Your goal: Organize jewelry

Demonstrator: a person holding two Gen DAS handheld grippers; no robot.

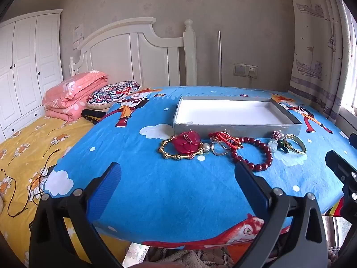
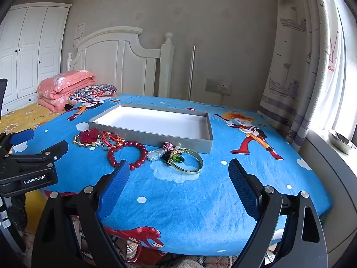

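Along the near wall of the empty grey box (image 2: 154, 139), the jewelry lies on the blue surface (image 2: 200, 205). Both the left gripper (image 1: 178, 174) and right gripper (image 2: 178, 172) hover wide open, empty. The gold bangle (image 2: 189, 160) looks rigid, slippery; pinching its rim seems safest.

Wide-open left claw (image 1: 178, 178) above blue cloth (image 1: 156, 189), jewelry (image 1: 232, 147) before grey box (image 1: 234, 129).

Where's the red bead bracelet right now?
The red bead bracelet lies on the blue cloth before the grey box, mid-row, touching the red cord bangles to its left, with the gold bangle further right.
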